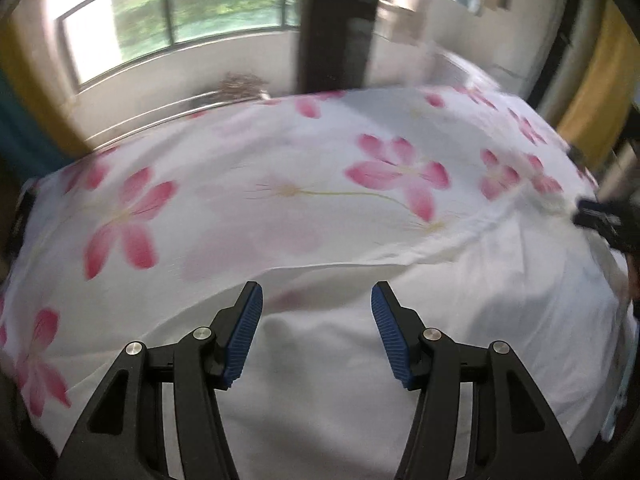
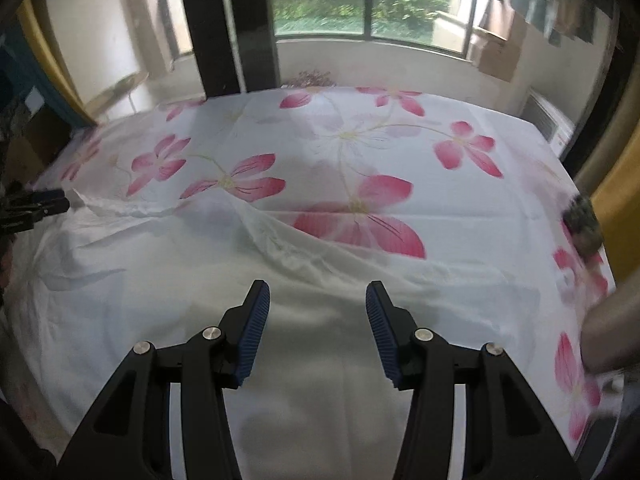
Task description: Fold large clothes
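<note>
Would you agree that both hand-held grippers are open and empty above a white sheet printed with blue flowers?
Not quite: the flowers are pink, as both wrist views show. The left hand-held gripper and right hand-held gripper are indeed open and empty above the white sheet.

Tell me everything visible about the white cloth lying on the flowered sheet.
The white cloth is plain, thin and soft-looking, maybe cotton, lying spread flat over the near part of the flowered sheet. Its far edge is rumpled and runs in a wavy, wrinkled line across the sheet; shallow creases cross the rest. Faint pink shows through in places. Neither open gripper, left or right, holds it; both hover above. The cloth's near edge is out of view.
</note>
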`<action>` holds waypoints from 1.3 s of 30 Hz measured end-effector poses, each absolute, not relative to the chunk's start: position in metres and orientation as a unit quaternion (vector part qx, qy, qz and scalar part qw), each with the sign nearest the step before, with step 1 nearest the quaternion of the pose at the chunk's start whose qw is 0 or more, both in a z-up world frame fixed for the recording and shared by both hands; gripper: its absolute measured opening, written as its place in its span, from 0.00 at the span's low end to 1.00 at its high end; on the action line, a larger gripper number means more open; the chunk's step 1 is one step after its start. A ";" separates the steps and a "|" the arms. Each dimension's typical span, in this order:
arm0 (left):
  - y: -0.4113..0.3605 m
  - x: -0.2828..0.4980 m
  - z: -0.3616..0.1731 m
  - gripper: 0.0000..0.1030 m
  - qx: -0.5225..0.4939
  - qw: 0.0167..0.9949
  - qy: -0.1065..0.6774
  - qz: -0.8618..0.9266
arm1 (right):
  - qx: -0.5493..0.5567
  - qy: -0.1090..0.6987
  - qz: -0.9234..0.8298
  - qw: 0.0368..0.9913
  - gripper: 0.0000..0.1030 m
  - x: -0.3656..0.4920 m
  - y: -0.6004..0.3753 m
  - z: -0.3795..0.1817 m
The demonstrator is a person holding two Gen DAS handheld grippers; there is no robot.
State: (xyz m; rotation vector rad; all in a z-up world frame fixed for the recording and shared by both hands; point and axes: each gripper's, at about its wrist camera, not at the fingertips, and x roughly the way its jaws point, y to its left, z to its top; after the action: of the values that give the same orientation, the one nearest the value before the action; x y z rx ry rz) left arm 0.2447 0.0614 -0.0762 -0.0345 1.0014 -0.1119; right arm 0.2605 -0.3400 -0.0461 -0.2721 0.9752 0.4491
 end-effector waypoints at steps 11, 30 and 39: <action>0.038 0.280 -0.090 0.58 0.031 0.876 0.479 -0.051 | -0.258 0.451 0.191 0.833 0.60 0.290 -0.311 -0.063; 0.062 0.241 -0.060 0.58 -0.019 0.896 0.443 -0.013 | -0.164 0.404 0.152 0.887 0.60 0.282 -0.389 -0.004; 0.088 0.198 -0.084 0.58 -0.088 0.882 0.464 0.004 | -0.142 0.473 0.169 0.853 0.62 0.272 -0.394 -0.059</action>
State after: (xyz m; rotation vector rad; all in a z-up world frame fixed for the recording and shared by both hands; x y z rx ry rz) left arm 0.1984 0.0876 -0.0839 -0.1825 0.9660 0.0076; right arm 0.2720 -0.3936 -0.0594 -0.2997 0.9955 0.3555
